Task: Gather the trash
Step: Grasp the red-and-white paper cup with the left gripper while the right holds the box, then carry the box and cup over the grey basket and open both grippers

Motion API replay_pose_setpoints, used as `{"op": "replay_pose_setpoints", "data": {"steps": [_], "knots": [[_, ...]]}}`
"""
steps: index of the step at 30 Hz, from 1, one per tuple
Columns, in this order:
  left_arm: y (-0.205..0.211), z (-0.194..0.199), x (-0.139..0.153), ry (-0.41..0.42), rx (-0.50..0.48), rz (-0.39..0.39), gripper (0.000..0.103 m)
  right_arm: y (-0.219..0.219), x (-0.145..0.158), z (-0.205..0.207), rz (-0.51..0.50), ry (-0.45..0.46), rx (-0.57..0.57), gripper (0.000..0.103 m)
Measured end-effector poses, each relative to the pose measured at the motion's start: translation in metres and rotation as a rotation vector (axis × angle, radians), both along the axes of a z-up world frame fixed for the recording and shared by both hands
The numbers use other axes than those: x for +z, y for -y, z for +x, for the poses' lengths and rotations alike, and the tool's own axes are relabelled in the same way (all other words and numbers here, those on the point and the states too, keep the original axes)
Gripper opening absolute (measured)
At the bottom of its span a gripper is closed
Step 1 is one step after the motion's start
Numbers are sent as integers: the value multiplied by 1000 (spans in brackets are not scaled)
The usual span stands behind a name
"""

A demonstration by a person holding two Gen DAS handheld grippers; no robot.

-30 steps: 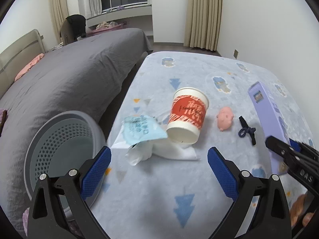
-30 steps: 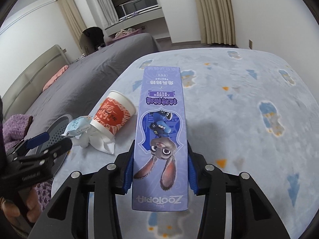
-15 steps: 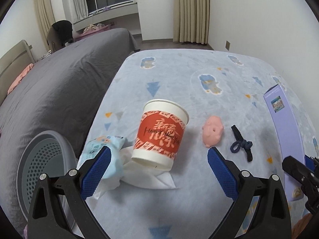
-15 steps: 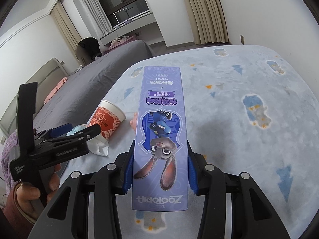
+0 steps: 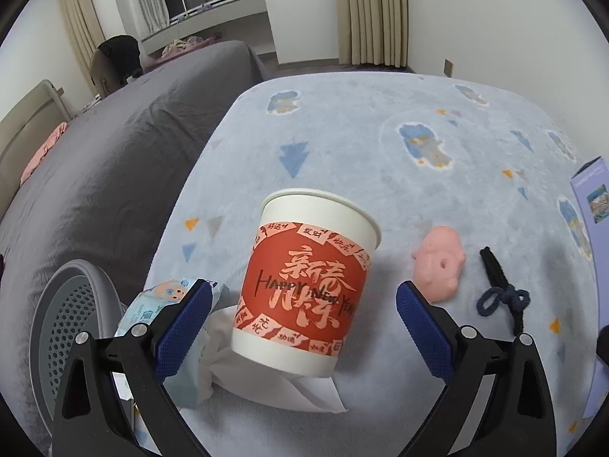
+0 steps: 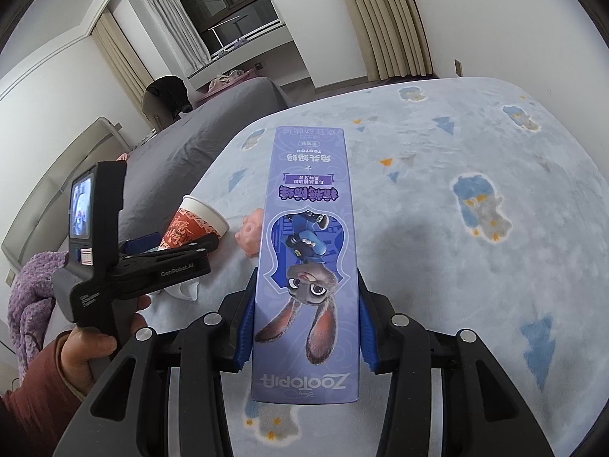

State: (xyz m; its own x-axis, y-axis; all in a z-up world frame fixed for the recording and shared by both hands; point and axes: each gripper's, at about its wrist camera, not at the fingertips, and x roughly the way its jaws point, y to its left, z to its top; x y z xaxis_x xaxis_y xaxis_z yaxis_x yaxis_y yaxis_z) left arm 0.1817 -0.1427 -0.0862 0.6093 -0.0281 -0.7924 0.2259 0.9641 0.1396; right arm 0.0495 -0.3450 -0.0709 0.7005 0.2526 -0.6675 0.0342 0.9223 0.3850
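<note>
The left gripper (image 5: 304, 323) was held spread wide, its blue pads (image 5: 182, 320) on either side of a paper cup (image 5: 304, 285) but not touching it. The cup, white with a red printed band, was seen leaning on crumpled tissue (image 5: 281, 384), its open mouth tilted up and away. The right gripper (image 6: 306, 327) was pressed onto a long purple box (image 6: 308, 251) showing a cartoon rabbit; the box's long axis ran straight ahead between the fingers, above the blue blanket (image 6: 475, 266).
</note>
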Motion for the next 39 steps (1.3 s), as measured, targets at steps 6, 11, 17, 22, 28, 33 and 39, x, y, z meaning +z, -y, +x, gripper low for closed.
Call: {"op": "replay_pose_setpoints", "data": {"steps": [6,11,17,22,28,33,39], "knots": [[1,6,-5,-7,-3,-6,95,3,-1,1,7,0,-1,43],[5,10,-8,-24,-14,-10,73,2,-1,0,7,3,5,43],[3,4,-4,-27,-20,-28,64,2,0,0,9,4,2,43],[-1,-17,13,10,-32,-39,64,1,1,-1,1,12,2,43],[-19,-53,39,48,-53,-66,64,-7,8,-7,-20,25,5,43],[-43,-81,55,74,-42,-97,64,-26,12,-23,-48,29,16,43],[-70,-108,57,78,-33,-99,64,-43,5,-41,-39,-2,13,43]]}}
